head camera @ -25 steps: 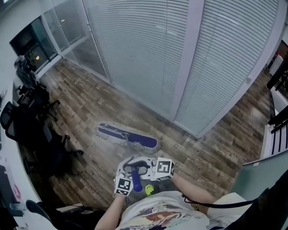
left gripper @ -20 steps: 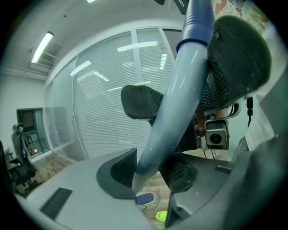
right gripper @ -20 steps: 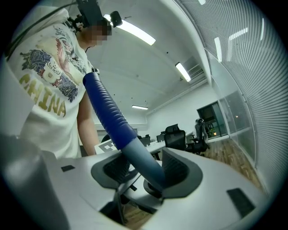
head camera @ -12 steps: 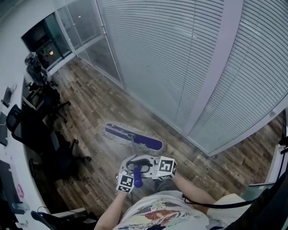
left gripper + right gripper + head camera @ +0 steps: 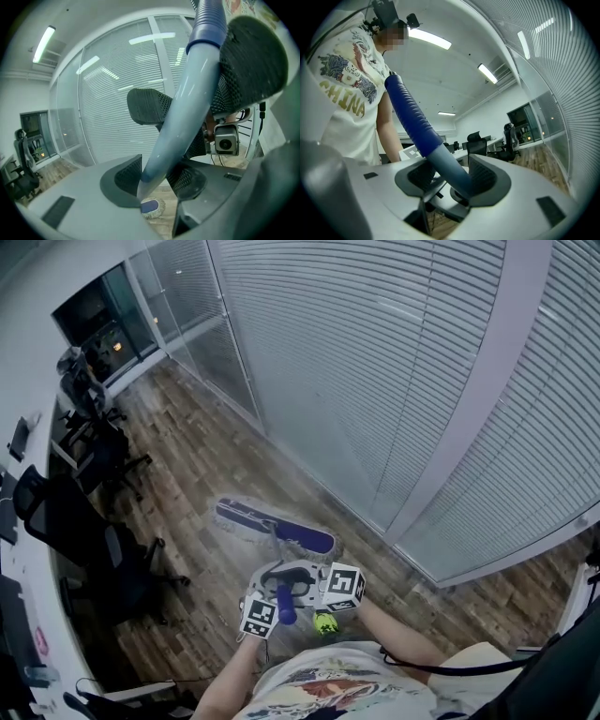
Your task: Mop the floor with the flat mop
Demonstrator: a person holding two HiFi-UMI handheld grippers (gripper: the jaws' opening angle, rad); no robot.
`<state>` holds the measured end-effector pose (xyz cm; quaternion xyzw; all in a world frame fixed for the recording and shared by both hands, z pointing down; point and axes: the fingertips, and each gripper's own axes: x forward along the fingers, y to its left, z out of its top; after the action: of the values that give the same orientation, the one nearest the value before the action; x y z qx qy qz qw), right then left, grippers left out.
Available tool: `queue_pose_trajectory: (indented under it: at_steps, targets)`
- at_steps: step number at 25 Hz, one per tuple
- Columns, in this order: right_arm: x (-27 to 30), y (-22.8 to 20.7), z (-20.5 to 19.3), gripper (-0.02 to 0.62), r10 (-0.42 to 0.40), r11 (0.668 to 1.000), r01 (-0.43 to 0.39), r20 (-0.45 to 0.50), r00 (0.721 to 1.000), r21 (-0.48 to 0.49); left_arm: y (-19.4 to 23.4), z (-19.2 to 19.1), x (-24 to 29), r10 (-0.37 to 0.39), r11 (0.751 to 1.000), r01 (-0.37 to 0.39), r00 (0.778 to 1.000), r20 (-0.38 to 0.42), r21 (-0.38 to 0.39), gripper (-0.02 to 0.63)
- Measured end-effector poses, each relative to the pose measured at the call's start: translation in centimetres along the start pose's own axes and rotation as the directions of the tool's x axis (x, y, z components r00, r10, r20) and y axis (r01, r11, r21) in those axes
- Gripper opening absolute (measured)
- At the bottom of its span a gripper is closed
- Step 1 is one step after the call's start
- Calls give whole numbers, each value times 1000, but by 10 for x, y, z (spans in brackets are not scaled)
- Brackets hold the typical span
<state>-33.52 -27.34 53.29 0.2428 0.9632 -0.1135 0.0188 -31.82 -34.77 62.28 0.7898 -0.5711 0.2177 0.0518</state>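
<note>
The flat mop head [image 5: 274, 526], a blue pad with a pale fringe, lies on the wood floor close to the blind-covered glass wall. Its pole rises to a blue ribbed grip [image 5: 285, 604] in front of the person's chest. My left gripper [image 5: 272, 592] is shut on the pale pole [image 5: 180, 112], with the mop head [image 5: 151, 207] showing small below its jaws. My right gripper [image 5: 302, 579] clamps the same pole [image 5: 449, 165] just under the blue grip [image 5: 410, 117]. In the left gripper view the right gripper's mesh fingers [image 5: 150, 107] close on the pole higher up.
The glass wall with blinds [image 5: 375, 381] runs diagonally on the right, with a pale pillar [image 5: 469, 409]. Black office chairs [image 5: 103, 549] and desks [image 5: 19, 615] line the left side. A small yellow-green object [image 5: 325, 622] shows beside the hands.
The person has walked along the glass wall with the mop; the pillar has slid to the right in view and the chairs have come nearer. Both grippers keep their grip on the pole.
</note>
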Motion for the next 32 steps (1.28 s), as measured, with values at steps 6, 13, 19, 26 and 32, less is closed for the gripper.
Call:
queue_pose_trajectory:
  at_steps: [6, 13, 19, 26, 32]
  targets:
    - [-23, -24, 4, 216, -40, 999, 38, 50, 998, 37, 1, 7, 29, -15, 1000, 15, 1000, 8, -4, 129]
    - [-17, -23, 9, 216, -71, 996, 68, 59, 996, 54, 4, 9, 23, -49, 997, 51, 998, 49, -55, 143]
    - [-3, -1, -3, 216, -88, 995, 87, 23, 996, 50, -7, -2, 1, -107, 993, 110, 993, 58, -52, 155]
    - [29, 56, -7, 216, -125, 991, 125, -1, 992, 41, -29, -10, -61, -138, 986, 146, 986, 95, -83, 158]
    - [66, 142, -38, 216, -179, 984, 180, -44, 983, 16, -73, -43, -141, -168, 979, 181, 977, 134, -98, 163]
